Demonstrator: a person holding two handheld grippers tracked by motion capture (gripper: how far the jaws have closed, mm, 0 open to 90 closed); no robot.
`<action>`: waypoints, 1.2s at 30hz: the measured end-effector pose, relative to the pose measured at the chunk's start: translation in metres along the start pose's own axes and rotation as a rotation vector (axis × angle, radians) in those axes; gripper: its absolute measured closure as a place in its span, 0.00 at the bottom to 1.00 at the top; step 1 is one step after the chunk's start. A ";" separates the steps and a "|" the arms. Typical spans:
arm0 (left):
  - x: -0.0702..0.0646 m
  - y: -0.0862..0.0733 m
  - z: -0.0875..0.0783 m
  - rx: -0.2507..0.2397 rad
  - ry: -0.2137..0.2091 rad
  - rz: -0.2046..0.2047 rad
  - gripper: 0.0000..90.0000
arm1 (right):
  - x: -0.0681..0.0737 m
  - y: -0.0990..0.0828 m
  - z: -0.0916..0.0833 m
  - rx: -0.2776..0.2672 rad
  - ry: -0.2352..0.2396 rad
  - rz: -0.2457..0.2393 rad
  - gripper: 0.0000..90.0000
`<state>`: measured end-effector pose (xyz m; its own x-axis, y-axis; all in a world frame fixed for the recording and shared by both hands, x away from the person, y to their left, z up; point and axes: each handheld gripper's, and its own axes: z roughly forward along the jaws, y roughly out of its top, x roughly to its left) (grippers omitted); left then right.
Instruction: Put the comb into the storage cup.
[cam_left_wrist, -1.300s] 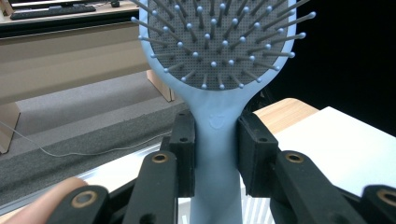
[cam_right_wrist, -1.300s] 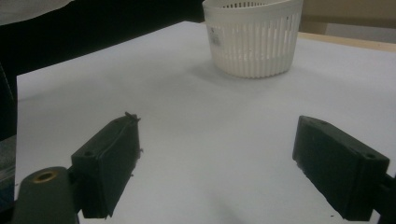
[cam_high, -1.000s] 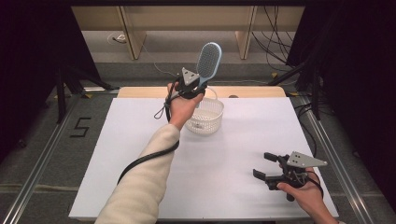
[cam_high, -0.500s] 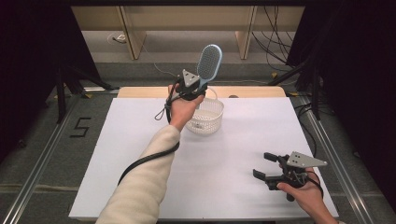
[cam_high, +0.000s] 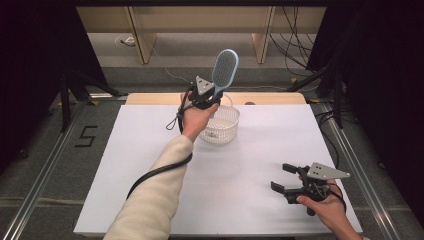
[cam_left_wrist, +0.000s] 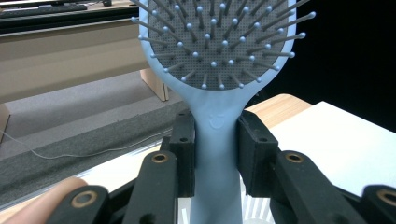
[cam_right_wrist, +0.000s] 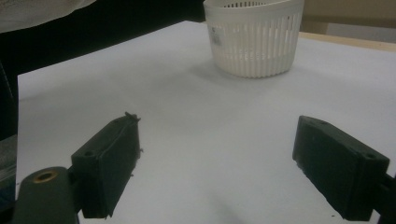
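**Above the basket, a hairbrush in my left gripper**

At the far side of the white table (cam_high: 150, 165), my left arm stretches forward in its cream sleeve (cam_high: 155, 195), and my left gripper (cam_high: 209, 98) is clamped on the handle of a pale blue hairbrush (cam_high: 224, 70). In the left gripper view the two black pads (cam_left_wrist: 184, 154) press against either side of the handle just below the brush's neck, and the brush (cam_left_wrist: 219, 56) stands upright with its grey bristle face turned toward the camera. In the high view the brush head rises above my hand, tilted a little to the right, over the far edge of the table.

Just right of my left hand, and below the brush, sits a white slatted basket (cam_high: 220, 127) on the table, its rim close to my wrist. I cannot tell whether my hand touches it. In the right gripper view the same basket (cam_right_wrist: 254, 39) stands well ahead on the white surface.

Well apart from all that, at the near right corner of the table, my right hand holds the right gripper (cam_high: 285, 177) low over the surface. Its jaws stand wide apart with nothing between them; in the right gripper view there is bare white table between the two black pads (cam_right_wrist: 109, 163).
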<state>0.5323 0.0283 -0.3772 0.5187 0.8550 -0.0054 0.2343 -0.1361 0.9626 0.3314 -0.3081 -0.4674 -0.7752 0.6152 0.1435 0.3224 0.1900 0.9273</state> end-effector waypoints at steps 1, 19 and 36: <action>0.000 0.000 0.000 -0.001 0.000 -0.001 0.77 | 0.000 0.000 0.000 0.000 0.000 0.000 0.18; -0.001 -0.007 0.002 0.005 -0.007 0.010 0.77 | 0.000 0.000 0.000 -0.001 0.000 -0.003 0.18; -0.002 -0.010 0.004 0.003 -0.018 0.006 0.77 | 0.000 0.000 0.000 0.000 0.000 -0.003 0.18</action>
<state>0.5319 0.0266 -0.3881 0.5344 0.8452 -0.0046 0.2341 -0.1428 0.9617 0.3315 -0.3081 -0.4675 -0.7761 0.6147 0.1407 0.3201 0.1918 0.9278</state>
